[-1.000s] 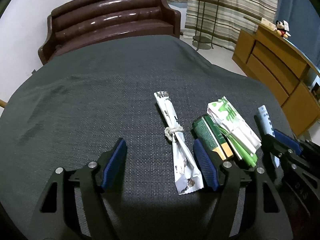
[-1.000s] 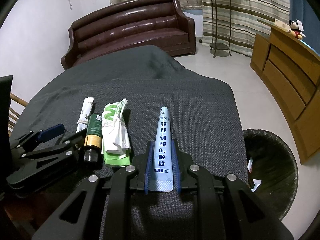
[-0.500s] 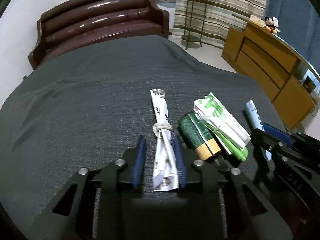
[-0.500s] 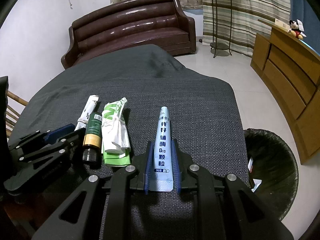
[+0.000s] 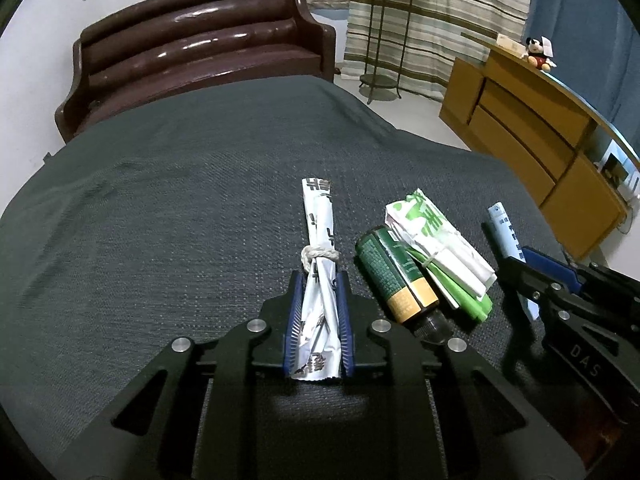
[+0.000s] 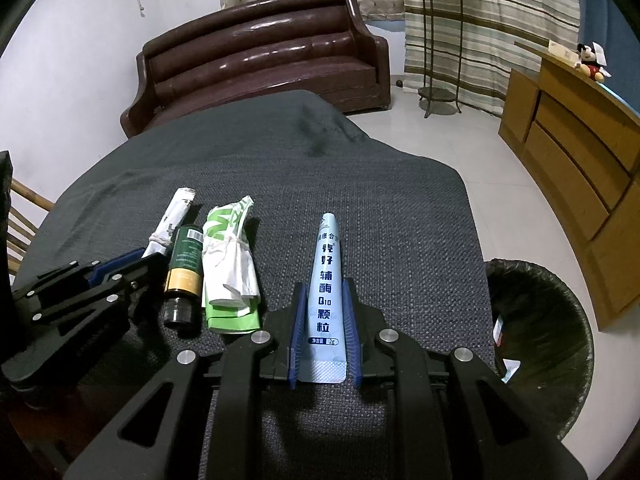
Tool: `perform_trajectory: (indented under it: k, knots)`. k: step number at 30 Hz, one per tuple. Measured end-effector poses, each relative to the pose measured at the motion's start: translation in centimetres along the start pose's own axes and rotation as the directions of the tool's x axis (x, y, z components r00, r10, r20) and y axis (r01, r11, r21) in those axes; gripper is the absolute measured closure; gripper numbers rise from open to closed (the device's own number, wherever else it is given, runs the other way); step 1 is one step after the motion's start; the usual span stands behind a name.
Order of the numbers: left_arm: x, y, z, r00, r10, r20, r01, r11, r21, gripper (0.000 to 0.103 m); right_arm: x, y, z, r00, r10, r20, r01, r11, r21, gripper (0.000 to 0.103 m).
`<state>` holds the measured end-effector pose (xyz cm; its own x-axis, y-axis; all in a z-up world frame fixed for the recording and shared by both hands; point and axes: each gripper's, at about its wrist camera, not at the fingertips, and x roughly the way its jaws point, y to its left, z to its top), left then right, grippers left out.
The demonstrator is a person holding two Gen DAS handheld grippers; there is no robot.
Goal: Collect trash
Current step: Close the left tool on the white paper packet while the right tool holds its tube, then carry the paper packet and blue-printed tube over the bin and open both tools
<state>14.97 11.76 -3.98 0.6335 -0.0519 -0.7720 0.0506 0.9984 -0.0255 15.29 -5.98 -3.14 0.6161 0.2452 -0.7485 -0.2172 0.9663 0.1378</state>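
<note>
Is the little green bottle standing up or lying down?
Lying down. The green bottle rests on its side on the grey cloth, cap toward the camera.

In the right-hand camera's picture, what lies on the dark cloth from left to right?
Tied white wrapper → green bottle → green-and-white packet → blue sachet in the right gripper.

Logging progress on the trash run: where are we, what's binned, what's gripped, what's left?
Done: the black-lined bin beside the table already holds some scraps. In hand: the left claw is clamped on the white tied wrapper; the right claw on the light blue sachet. Both items lie on the cloth. Left: the green bottle and the green-and-white tied packet, both untouched.
</note>
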Motion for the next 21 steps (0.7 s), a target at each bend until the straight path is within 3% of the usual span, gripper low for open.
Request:
perform_trajectory:
  k: [11, 21]
  knots:
    - [-2.2, 0.0, -0.8, 0.999, 0.010, 0.047, -0.009, 1.000, -0.012, 0.086, -1.4, 0.0, -0.6, 0.999, -0.017, 0.051, 0.018, 1.000, -0.013, 0.084]
    - [-6.1, -1.6, -1.5, 0.992, -0.027, 0.125, 0.027, 1.000, 0.003, 0.086, -5.5, -0.9, -1.7, 0.993, -0.047, 0.112, 0.049, 0.999, -0.014, 0.084]
